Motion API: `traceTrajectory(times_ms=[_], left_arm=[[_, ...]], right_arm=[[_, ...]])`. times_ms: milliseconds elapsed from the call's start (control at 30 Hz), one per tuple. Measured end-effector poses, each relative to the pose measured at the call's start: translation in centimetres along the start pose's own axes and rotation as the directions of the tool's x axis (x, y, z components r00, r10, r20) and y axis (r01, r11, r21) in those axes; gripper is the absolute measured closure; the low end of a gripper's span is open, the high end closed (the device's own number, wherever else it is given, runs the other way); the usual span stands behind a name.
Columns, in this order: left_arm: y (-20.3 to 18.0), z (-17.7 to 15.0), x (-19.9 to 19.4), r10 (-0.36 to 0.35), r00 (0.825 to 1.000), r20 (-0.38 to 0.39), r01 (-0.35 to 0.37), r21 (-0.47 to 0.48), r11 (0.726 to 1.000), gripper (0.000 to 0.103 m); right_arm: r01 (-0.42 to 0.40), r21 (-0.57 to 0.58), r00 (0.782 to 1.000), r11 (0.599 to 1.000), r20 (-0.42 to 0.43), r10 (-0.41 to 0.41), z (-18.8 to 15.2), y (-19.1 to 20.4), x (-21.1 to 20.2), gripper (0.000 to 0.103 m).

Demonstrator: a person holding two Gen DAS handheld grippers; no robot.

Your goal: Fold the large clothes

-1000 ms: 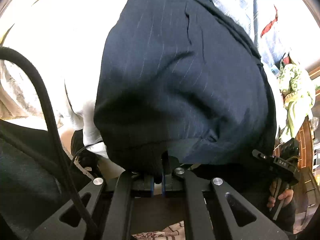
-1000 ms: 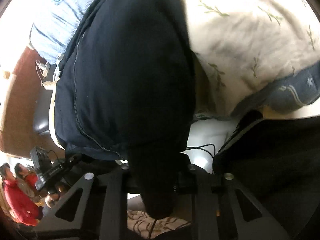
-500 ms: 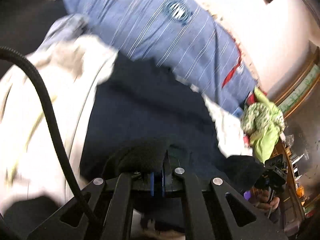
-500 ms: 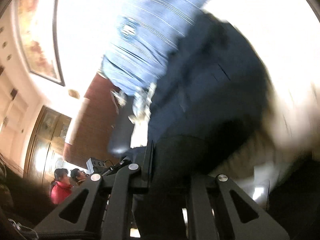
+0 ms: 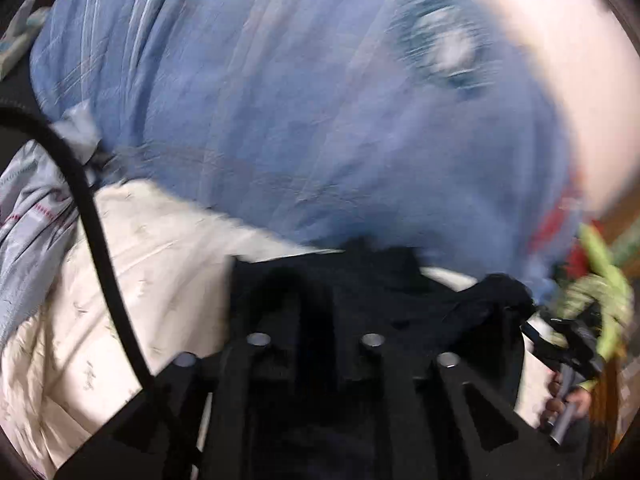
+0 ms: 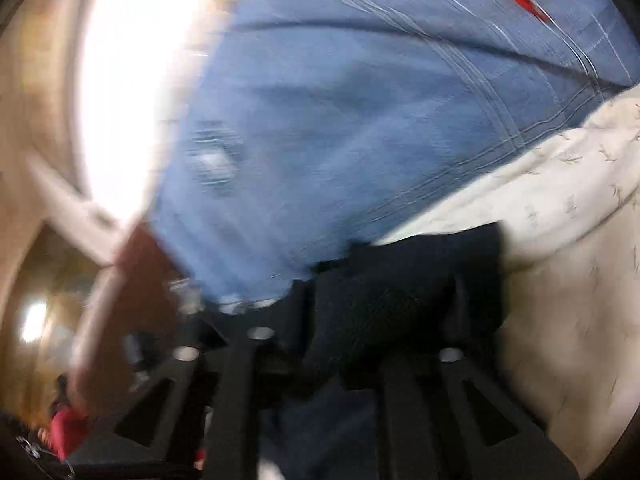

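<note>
The dark navy garment [image 5: 400, 300] lies bunched over cream bedding, in front of a blue striped cloth [image 5: 280, 120]. My left gripper [image 5: 316, 304] is over its near edge. Its jaws are opening and dark cloth sits between them, with the fingertips lost in the blur. In the right wrist view the same garment [image 6: 400, 292] fills the gap of my right gripper [image 6: 380, 304]. Those jaws are opening too and stand well apart. The right gripper [image 5: 568, 344] also shows at the right of the left wrist view, with a hand [image 5: 568, 400] on its handle.
Cream leaf-print bedding [image 5: 160, 280] [image 6: 560, 240] spreads under the garment. A grey quilted cloth [image 5: 28, 208] lies at the far left and green clothing [image 5: 600, 292] at the far right. A cable [image 5: 100, 240] crosses the left wrist view. A person in red [image 6: 64, 428] stands far off.
Both grippers swept forward and up with the navy garment, from over the bedding toward the blue cloth. Their jaws, shut on the cloth before, now stand apart.
</note>
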State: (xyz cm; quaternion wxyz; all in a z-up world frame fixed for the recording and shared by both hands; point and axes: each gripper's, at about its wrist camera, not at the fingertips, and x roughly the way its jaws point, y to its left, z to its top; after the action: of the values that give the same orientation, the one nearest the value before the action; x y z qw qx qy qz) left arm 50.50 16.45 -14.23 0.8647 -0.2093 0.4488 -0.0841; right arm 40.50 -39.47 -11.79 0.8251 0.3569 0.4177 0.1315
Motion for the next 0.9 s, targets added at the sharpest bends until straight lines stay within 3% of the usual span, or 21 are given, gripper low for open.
traceTrajectory(times_ms=[33, 100, 133, 167, 200, 267, 367, 433, 533, 567, 633, 667, 700, 733, 767, 800, 833, 867, 900], left_arm=[[0.4, 0.3, 0.5, 0.047, 0.999, -0.001, -0.047, -0.002, 0.999, 0.072], [1.1, 1.3, -0.3, 0.108, 0.991, 0.077, -0.108, 0.003, 0.994, 0.050], [1.3, 1.4, -1.3, 0.129, 0.984, 0.125, -0.128, -0.016, 0.992, 0.034], [1.4, 1.3, -2.3, 0.127, 0.979, 0.159, -0.124, -0.030, 0.992, 0.025], [1.3, 0.9, -3.5, 0.103, 0.975, 0.195, -0.097, -0.040, 0.994, 0.021], [0.2, -0.1, -4.5, 0.048, 0.983, 0.177, -0.047, -0.007, 0.999, 0.021], [-3.2, -2.5, -3.6, -0.043, 0.997, 0.068, 0.035, 0.113, 0.993, 0.016], [-5.5, -3.4, -0.4, -0.003, 1.000, -0.031, 0.009, 0.198, 0.980, 0.016], [-6.3, -4.2, 4.7, 0.071, 0.988, -0.137, -0.034, 0.257, 0.966, 0.019], [-5.9, -3.9, 6.5, 0.109, 0.982, -0.154, -0.066, 0.260, 0.963, 0.024], [-4.6, -2.7, 9.6, 0.247, 0.960, -0.132, -0.203, 0.280, 0.938, 0.037], [-3.3, -1.6, 11.2, 0.343, 0.933, -0.105, -0.302, 0.285, 0.909, 0.043], [-2.4, -0.9, 11.9, 0.384, 0.920, -0.080, -0.348, 0.287, 0.893, 0.043], [-1.4, -0.2, 12.2, 0.412, 0.910, -0.055, -0.384, 0.268, 0.884, 0.042], [-0.5, 0.6, 12.5, 0.489, 0.872, -0.014, -0.470, 0.259, 0.844, 0.028], [0.6, 1.5, 12.6, 0.530, 0.848, -0.001, -0.515, 0.231, 0.825, 0.023], [1.4, 2.0, 12.5, 0.517, 0.856, -0.014, -0.504, 0.203, 0.840, 0.023], [1.7, 2.5, 12.0, 0.504, 0.863, -0.019, -0.493, 0.181, 0.851, 0.031], [1.4, 2.8, 10.8, 0.523, 0.852, 0.017, -0.518, 0.177, 0.837, 0.039]], right_arm=[[0.046, 0.033, 0.999, 0.998, 0.015, -0.046, 0.5, -0.6, 0.8, 0.035], [0.039, 0.042, 0.997, 0.998, 0.058, -0.042, 1.0, -1.5, 0.7, 0.035], [0.039, 0.047, 0.996, 0.998, 0.074, -0.042, 1.1, -1.7, 0.3, 0.031], [0.049, 0.051, 0.994, 0.998, 0.092, -0.053, 1.1, -1.8, -0.3, 0.027], [0.058, 0.038, 0.993, 0.998, 0.102, -0.062, 1.0, -1.5, -0.9, 0.027], [0.081, -0.035, 0.994, 0.996, 0.080, -0.078, 0.5, 0.1, -1.6, 0.027], [0.079, -0.146, 0.997, 0.986, 0.007, -0.079, -2.0, 3.1, -2.2, 0.026], [0.059, -0.177, 0.997, 0.982, -0.033, -0.066, -3.6, 4.6, -1.1, 0.026], [0.028, -0.143, 0.992, 0.989, -0.118, -0.045, -4.9, 4.8, 2.0, 0.026], [0.038, -0.141, 0.988, 0.989, -0.144, -0.058, -5.2, 4.5, 3.1, 0.026], [0.075, -0.149, 0.974, 0.986, -0.200, -0.105, -5.7, 3.9, 5.6, 0.026], [0.101, -0.155, 0.968, 0.983, -0.211, -0.133, -5.7, 3.3, 6.5, 0.026], [0.146, -0.167, 0.962, 0.975, -0.205, -0.179, -5.5, 2.5, 7.4, 0.026], [0.189, -0.182, 0.957, 0.965, -0.186, -0.223, -5.1, 1.8, 7.7, 0.032], [0.229, -0.187, 0.950, 0.955, -0.169, -0.261, -4.6, 1.0, 8.0, 0.046], [0.255, -0.166, 0.945, 0.953, -0.166, -0.282, -3.9, -0.1, 8.2, 0.054], [0.265, -0.135, 0.945, 0.955, -0.162, -0.285, -3.0, -1.3, 8.1, 0.069], [0.272, -0.097, 0.947, 0.957, -0.153, -0.284, -2.1, -2.4, 7.8, 0.082], [0.283, -0.067, 0.948, 0.957, -0.134, -0.290, -1.4, -3.1, 7.2, 0.083]])
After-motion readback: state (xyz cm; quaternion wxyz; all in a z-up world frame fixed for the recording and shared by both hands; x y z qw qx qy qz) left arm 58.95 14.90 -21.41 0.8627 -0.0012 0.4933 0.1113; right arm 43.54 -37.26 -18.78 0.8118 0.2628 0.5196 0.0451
